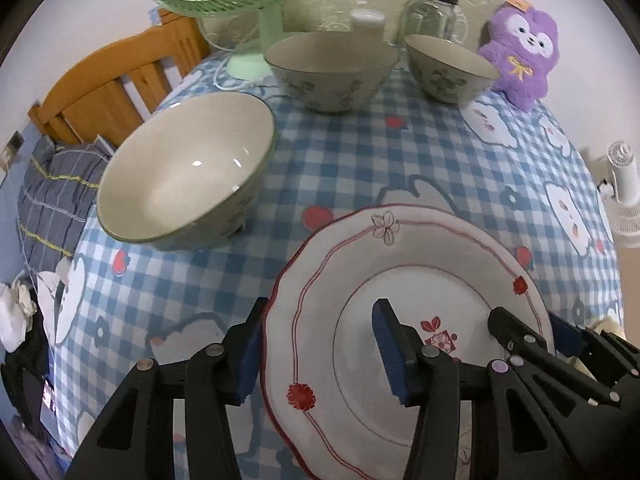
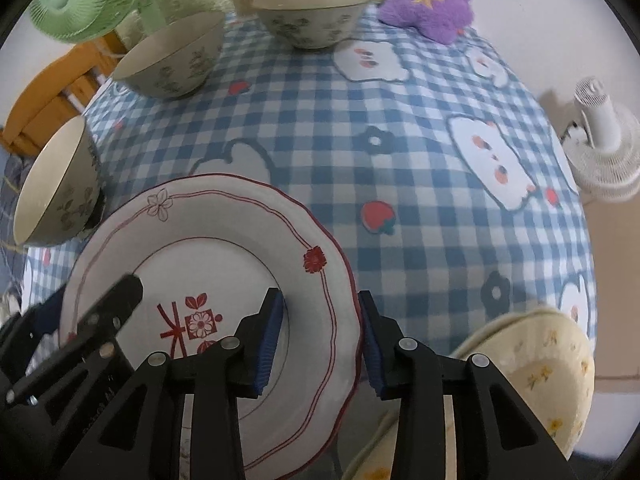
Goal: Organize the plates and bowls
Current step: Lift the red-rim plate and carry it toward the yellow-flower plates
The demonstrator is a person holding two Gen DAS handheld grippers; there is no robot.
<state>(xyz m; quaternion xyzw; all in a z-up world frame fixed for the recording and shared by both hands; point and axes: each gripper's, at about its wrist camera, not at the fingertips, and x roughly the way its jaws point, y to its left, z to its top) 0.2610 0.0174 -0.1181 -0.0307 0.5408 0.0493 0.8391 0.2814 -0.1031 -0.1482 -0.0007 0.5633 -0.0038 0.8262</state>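
Right wrist: yellow dish (image 2: 532,376) cut off, perhaps stacked.

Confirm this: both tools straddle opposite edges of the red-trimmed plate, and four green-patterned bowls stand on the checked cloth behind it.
Wrong on one count: there are three bowls, not four. The left wrist view shows one near left, one at the back and one beside the purple plush toy. The rest holds: the left tool and right tool straddle opposite edges of the plate.
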